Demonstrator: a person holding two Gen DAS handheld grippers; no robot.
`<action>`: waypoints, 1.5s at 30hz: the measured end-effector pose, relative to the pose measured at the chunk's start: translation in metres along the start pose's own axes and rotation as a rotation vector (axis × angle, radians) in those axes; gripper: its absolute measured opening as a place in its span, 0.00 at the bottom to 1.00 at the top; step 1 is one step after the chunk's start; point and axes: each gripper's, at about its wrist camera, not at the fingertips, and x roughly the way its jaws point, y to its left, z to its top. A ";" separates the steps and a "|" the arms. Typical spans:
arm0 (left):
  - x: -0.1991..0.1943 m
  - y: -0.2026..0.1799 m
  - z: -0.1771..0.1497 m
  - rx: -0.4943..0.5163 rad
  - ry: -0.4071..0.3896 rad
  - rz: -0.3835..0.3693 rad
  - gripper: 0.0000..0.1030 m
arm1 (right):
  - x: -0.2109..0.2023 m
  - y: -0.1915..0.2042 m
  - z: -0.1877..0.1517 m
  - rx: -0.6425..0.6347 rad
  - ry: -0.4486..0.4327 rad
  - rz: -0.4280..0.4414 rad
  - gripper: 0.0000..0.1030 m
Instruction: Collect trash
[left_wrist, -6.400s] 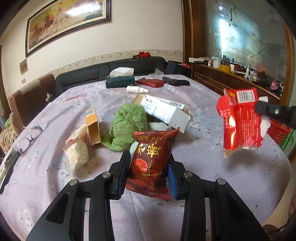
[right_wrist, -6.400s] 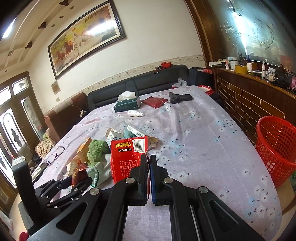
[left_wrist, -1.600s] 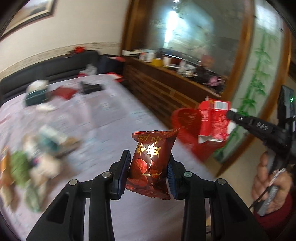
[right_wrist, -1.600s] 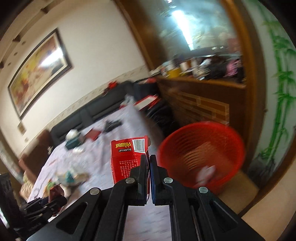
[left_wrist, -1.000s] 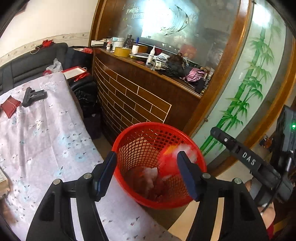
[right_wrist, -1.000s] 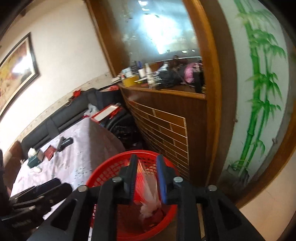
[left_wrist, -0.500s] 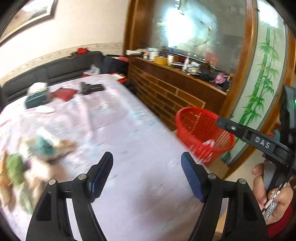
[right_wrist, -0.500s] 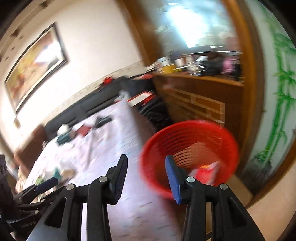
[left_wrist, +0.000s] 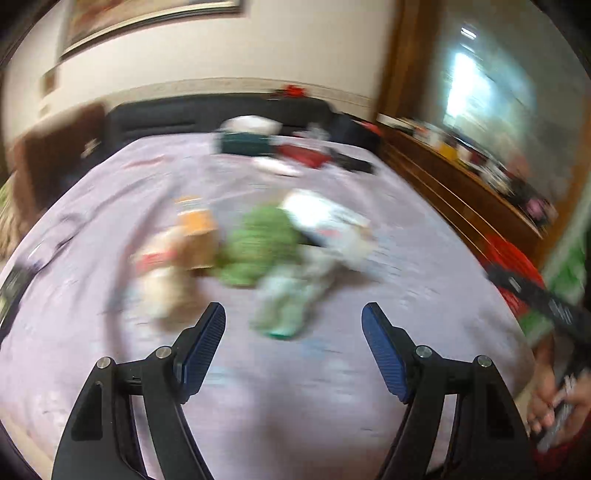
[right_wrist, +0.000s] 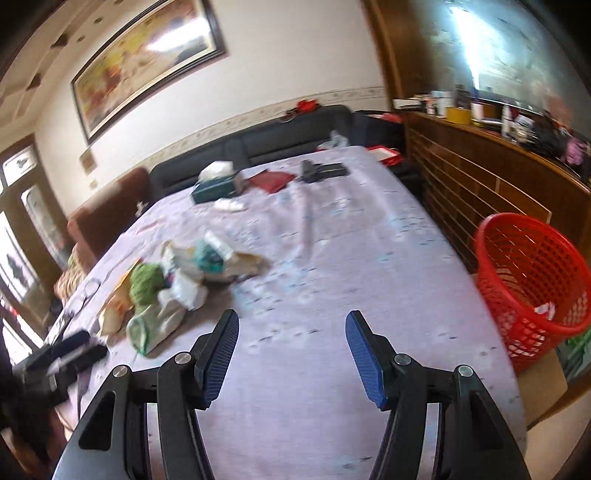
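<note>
A blurred heap of trash lies mid-table: a green knitted cloth (left_wrist: 258, 251), an orange carton (left_wrist: 197, 225), a white box (left_wrist: 325, 221) and pale wrappers (left_wrist: 284, 306). My left gripper (left_wrist: 293, 317) hangs open and empty just short of the heap. In the right wrist view the same heap (right_wrist: 177, 280) sits to the left, and my right gripper (right_wrist: 291, 325) is empty, its jaws still opening, over bare cloth. The red mesh basket (right_wrist: 532, 273) stands on the floor at the right with scraps inside.
The table wears a lilac flowered cloth (right_wrist: 332, 258). At its far end lie a green tissue box (right_wrist: 216, 186), a red pouch (right_wrist: 271, 181) and a black item (right_wrist: 323, 170). Glasses (left_wrist: 55, 240) lie at the left edge. A wooden sideboard (right_wrist: 498, 177) runs along the right. A hand (left_wrist: 557, 402) shows at lower right.
Both grippers let their red packets drop into the basket, then swung back from it to the table. Each is now empty, and the right one's jaws stand wider than before.
</note>
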 end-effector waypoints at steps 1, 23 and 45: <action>0.000 0.021 0.004 -0.054 -0.004 0.029 0.73 | 0.001 0.004 -0.001 -0.011 0.006 0.003 0.63; 0.111 0.100 0.037 -0.255 0.154 0.221 0.39 | 0.029 0.062 0.016 -0.176 0.075 0.104 0.63; 0.039 0.024 -0.005 -0.001 -0.081 0.157 0.39 | 0.153 0.102 0.035 -0.153 0.238 0.281 0.41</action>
